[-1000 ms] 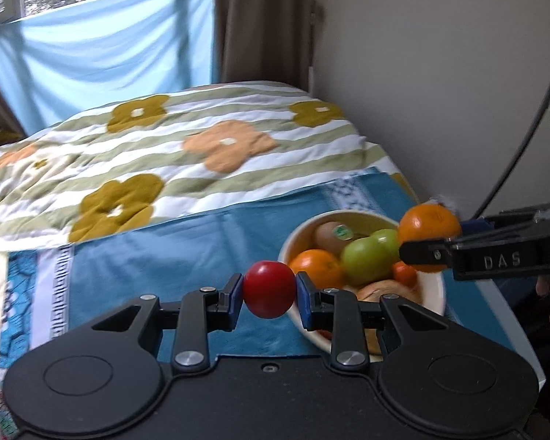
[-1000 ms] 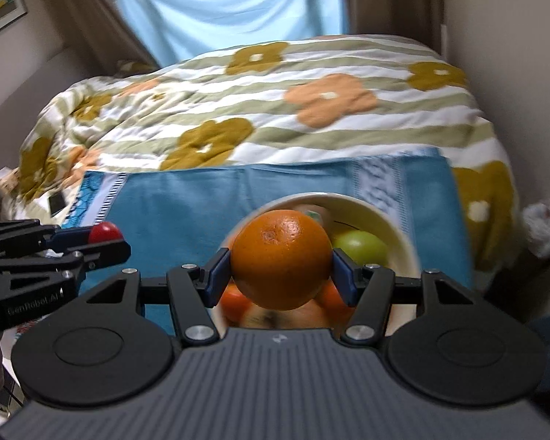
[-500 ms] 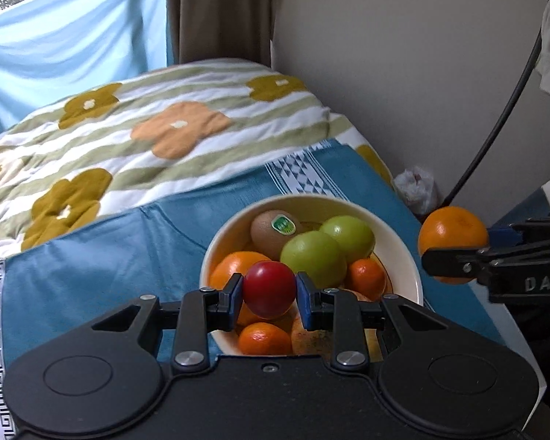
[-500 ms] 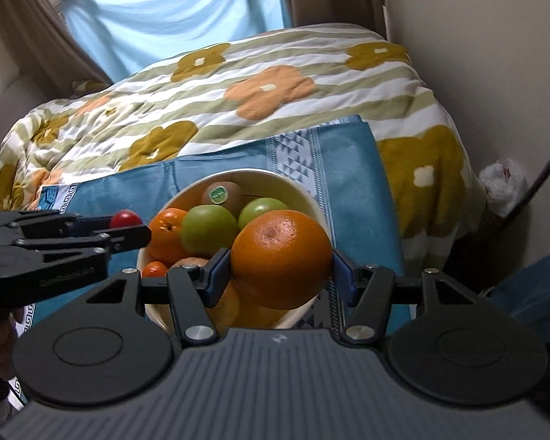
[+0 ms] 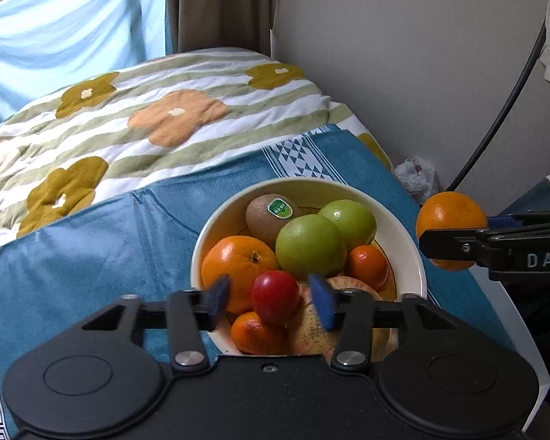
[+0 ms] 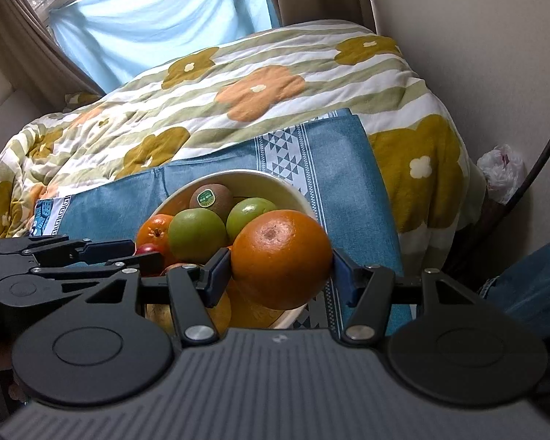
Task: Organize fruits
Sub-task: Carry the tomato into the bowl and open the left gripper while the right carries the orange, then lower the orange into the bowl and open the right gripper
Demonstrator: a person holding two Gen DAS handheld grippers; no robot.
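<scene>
A cream bowl [image 5: 410, 253] on a blue cloth [image 5: 91, 249] holds a kiwi [image 5: 271, 216], two green apples [image 5: 310, 244], oranges [image 5: 238, 264], tangerines and a pale apple. My left gripper [image 5: 271, 299] is open over the bowl's near side; a small red fruit [image 5: 275, 295] sits between its blue pads, touching neither. My right gripper [image 6: 280, 269] is shut on a big orange [image 6: 280, 258], held just right of the bowl's rim; this orange shows in the left wrist view [image 5: 451, 216] too. The bowl also shows in the right wrist view [image 6: 293, 190].
The cloth lies on a small white table [image 5: 513, 315] at the foot of a bed with a flowered quilt [image 5: 146, 117]. A wall [image 5: 403, 55] stands close on the right, with a black cable [image 5: 502, 110] and a plastic bag [image 5: 416, 178] on the floor.
My left gripper has opened and let go of the red fruit over the bowl. My right gripper with the big orange has stayed beside the bowl's right rim.
</scene>
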